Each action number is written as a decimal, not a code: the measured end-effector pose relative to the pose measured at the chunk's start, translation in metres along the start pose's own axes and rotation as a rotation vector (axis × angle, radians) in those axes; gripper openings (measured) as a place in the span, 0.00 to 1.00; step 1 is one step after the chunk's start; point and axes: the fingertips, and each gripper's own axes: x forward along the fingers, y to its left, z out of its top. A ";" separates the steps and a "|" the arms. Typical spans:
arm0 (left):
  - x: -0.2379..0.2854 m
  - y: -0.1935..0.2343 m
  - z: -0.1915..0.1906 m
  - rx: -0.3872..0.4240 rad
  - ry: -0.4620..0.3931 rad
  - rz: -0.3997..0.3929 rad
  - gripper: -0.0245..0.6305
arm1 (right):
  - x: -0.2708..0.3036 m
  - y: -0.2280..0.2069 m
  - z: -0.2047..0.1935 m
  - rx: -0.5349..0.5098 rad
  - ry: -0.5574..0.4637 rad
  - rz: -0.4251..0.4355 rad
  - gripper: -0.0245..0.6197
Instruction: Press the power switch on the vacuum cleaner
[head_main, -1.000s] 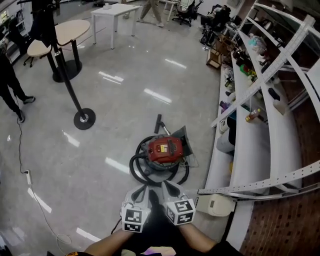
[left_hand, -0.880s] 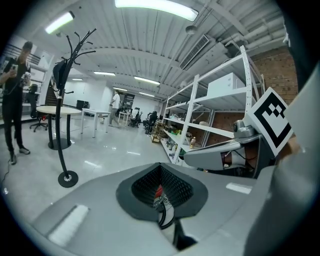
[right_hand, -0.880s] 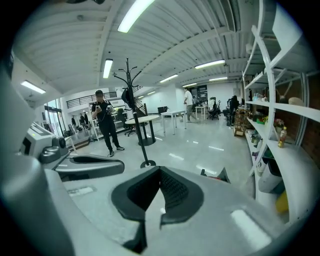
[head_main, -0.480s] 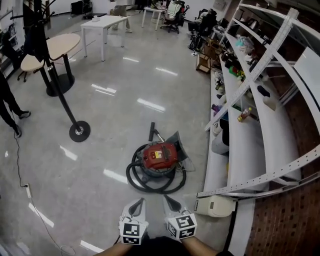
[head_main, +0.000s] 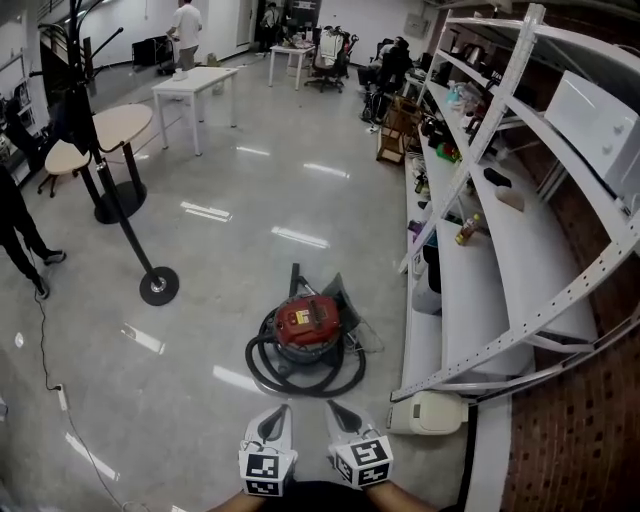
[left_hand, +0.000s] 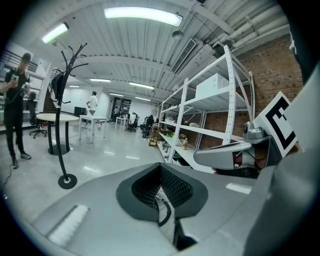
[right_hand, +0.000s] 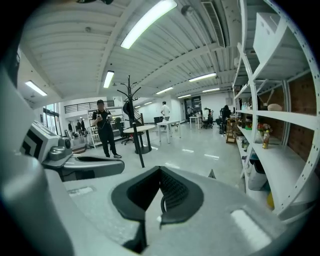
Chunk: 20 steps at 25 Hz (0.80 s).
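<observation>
Backing off from vacuum cleaner (head_main: 306, 320): left gripper (head_main: 277, 414) and right gripper (head_main: 338, 412), jaws together, empty; hose (head_main: 298, 385) coils round it.

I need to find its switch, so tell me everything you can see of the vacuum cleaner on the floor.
The vacuum cleaner is a squat canister with a red top, upright on the glossy floor beside the white shelf rack. Its black hose lies coiled around it. A dark tube juts out behind. No switch can be made out. The left gripper and right gripper hang short of it.
</observation>
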 end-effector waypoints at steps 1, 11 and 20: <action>-0.005 -0.006 -0.001 0.002 -0.003 0.008 0.06 | -0.007 0.001 -0.001 -0.004 -0.010 0.009 0.03; -0.068 -0.084 -0.028 0.009 -0.024 0.078 0.06 | -0.104 0.007 -0.033 -0.015 -0.050 0.079 0.03; -0.127 -0.117 -0.047 0.059 -0.029 0.138 0.06 | -0.162 0.023 -0.054 -0.058 -0.057 0.105 0.03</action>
